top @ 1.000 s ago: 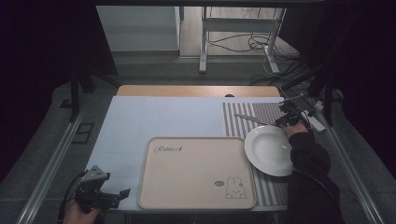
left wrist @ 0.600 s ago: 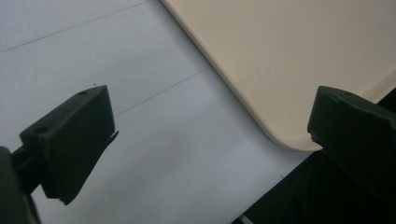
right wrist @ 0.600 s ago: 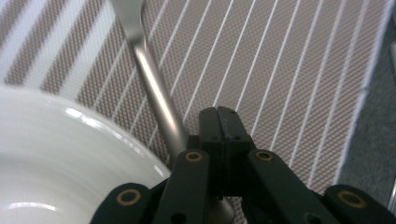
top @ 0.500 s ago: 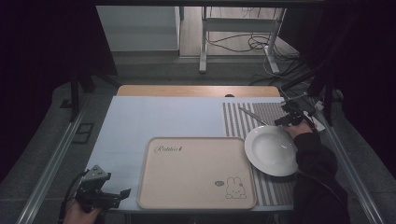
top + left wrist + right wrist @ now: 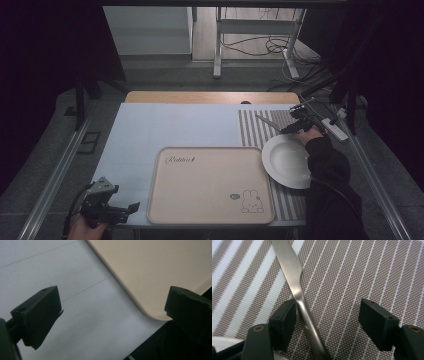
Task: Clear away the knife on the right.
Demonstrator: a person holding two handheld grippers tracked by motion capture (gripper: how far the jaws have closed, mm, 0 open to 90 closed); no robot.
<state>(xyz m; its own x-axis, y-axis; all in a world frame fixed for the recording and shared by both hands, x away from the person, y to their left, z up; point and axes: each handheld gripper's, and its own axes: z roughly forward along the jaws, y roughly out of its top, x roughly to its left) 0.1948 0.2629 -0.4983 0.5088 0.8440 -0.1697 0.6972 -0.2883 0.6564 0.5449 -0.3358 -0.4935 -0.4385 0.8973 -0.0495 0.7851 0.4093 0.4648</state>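
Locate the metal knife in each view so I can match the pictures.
High view: the knife lies slantwise on the striped placemat, far right, beyond the white plate, its near end at the right hand-held gripper.
Left gripper view: not in it.
Right gripper view: the knife runs from top centre down between the open jaws.
Shared landmark: the striped placemat.

Tabletop (image 5: 165, 125): pale blue-white surface, wooden strip along the far edge. Beige tray (image 5: 210, 185) lies at lower centre of the frame; striped placemat (image 5: 255, 131) at right. White plate (image 5: 287, 161) and metal knife (image 5: 267, 122) rest on the placemat.
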